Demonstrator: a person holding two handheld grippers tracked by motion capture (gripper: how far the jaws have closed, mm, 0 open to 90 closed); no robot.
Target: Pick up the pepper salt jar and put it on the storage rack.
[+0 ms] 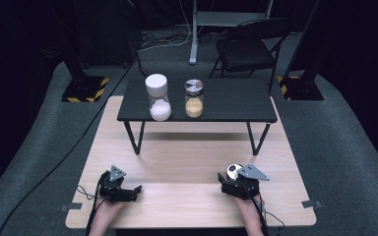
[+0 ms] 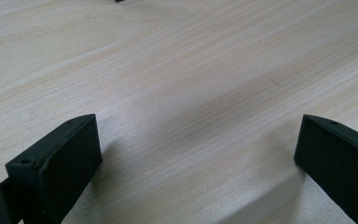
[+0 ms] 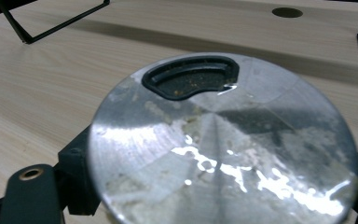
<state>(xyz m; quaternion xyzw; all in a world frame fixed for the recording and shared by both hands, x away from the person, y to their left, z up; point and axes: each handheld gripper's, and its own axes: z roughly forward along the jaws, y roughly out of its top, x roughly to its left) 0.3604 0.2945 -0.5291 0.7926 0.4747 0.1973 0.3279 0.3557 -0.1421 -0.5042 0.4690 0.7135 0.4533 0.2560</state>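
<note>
My right gripper (image 1: 232,178) pinches a round silver shaker lid (image 3: 223,144) between its jaws, low over the near right part of the pale wooden table (image 1: 187,162); the lid's dark kidney-shaped opening (flecked with crumbs) faces up. My left gripper (image 1: 128,192) rests on the near left of the table, jaws spread wide over bare wood.

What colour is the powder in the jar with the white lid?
White; the powder in the jar shows best in the high view.
</note>
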